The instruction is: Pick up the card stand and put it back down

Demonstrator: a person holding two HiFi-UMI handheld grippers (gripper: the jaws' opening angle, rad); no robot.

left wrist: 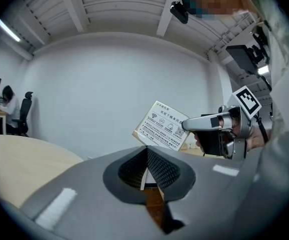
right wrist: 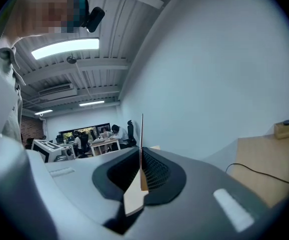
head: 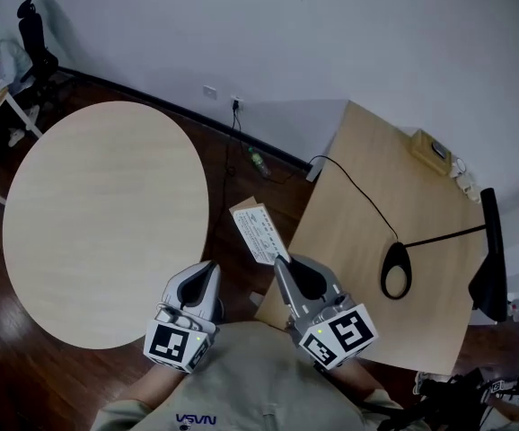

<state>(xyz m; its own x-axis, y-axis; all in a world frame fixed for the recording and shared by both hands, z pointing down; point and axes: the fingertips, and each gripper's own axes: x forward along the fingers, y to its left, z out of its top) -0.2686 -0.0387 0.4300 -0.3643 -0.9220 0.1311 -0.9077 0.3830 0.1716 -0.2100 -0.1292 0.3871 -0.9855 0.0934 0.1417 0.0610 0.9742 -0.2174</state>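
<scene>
Card stand [head: 256,232]: aloft, clear of both tabletops, over the floor gap between the round table's right edge and the desk's left edge; printed face tilted up toward the head camera.
Right gripper [head: 280,263]: jaws pinched narrow on the card stand's near lower edge; in the right gripper view, plate seen edge-on, rising straight up from between the pads. Thin-edge hold probably chosen because a flat plate offers little other purchase.
Left gripper [head: 211,268]: jaws closed together, nothing between them; held just off the round table's near right edge, beside the right gripper. Apparently idle, one gripper being enough for so light a piece.
Round table [head: 107,214]: bare pale top, left of the gap.
Desk [head: 358,232]: carries a desk lamp [head: 487,259], its cable [head: 363,196] and a small box [head: 430,151] at the far corner.
Step, judged: lift done, set-down not yet begun.
Next move, judged: lower onto a tabletop, foot flat before release.
Risk, judged: slim plate pivoting in the pinch, or tipping if let go while tilted.
</scene>
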